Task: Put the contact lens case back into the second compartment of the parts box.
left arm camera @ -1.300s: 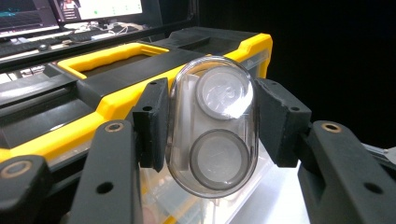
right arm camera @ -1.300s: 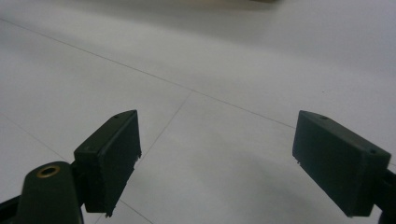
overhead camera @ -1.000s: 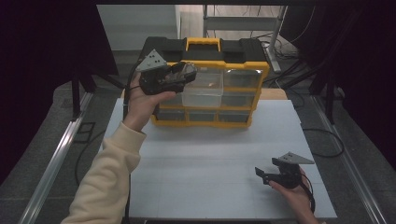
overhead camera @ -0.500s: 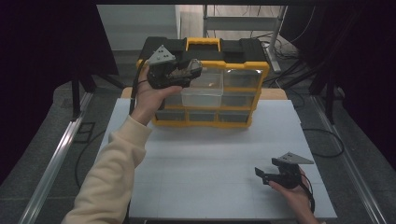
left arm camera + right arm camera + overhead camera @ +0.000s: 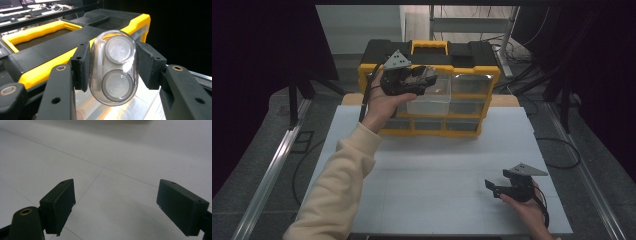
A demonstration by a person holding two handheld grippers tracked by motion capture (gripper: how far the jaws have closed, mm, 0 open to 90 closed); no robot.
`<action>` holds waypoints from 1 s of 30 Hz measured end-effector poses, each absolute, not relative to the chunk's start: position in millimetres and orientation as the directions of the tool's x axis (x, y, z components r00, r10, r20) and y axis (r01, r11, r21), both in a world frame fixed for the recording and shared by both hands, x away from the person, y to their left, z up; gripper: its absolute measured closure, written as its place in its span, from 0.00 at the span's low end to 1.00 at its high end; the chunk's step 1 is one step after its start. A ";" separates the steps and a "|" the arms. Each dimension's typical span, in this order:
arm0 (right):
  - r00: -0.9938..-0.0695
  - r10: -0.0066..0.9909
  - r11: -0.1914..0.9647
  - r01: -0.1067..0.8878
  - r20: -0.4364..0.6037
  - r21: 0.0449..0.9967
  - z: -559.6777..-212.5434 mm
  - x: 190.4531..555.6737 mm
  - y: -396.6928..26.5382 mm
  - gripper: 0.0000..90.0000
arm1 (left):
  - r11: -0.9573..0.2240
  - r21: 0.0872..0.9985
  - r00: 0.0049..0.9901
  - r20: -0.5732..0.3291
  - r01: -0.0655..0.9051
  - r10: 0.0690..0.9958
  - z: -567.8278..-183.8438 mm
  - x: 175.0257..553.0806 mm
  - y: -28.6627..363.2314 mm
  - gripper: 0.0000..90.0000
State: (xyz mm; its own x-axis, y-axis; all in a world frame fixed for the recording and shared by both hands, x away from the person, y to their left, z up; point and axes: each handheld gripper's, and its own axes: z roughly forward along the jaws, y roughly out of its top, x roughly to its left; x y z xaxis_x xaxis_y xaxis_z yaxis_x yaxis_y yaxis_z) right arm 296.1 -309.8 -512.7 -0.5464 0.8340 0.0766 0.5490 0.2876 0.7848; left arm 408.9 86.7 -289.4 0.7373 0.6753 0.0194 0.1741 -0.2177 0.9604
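- White table (image 5: 437, 180) under dim light, dark floor and cables around; yellow-black organizer (image 5: 472, 75) at far edge.
- Left gripper (image 5: 112, 67) raised over organizer, clamped on clear capsule (image 5: 113, 67).
- Right gripper (image 5: 115, 205) low over table, near right, jaws apart, empty.

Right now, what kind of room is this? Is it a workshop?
Probably a lab or workshop. A white table stands in a metal frame, cables trail on the floor, and a yellow parts box sits at the back.
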 end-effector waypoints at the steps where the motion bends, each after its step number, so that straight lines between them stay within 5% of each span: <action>1: -0.547 0.834 0.288 0.549 0.076 0.785 -512.8 296.1 -309.8 0.17 | -0.216 0.961 0.737 0.018 0.175 0.675 -289.7 409.0 86.4 0.53; 16: -0.549 0.833 0.291 0.549 0.075 0.784 -512.9 296.2 -309.7 0.17 | -0.233 0.953 0.745 0.010 0.196 0.667 -293.2 410.2 82.7 0.53; 24: -0.549 0.832 0.291 0.548 0.075 0.784 -512.7 296.0 -309.7 0.17 | -0.214 0.958 0.751 -0.002 0.191 0.660 -290.5 405.5 89.5 0.32; 30: -0.553 0.831 0.299 0.543 0.066 0.785 -512.3 295.5 -309.7 0.17 | -0.193 0.961 0.770 -0.029 0.196 0.637 -291.0 397.9 100.2 0.30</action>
State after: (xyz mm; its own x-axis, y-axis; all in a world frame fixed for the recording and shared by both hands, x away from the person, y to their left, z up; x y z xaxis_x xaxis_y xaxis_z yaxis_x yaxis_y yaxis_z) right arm 295.5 -309.7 -512.3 -0.5526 0.8308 0.0656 0.5428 0.2991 0.7848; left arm 397.9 100.2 -291.0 0.7699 0.6375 -0.0292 0.1962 -0.1929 0.9614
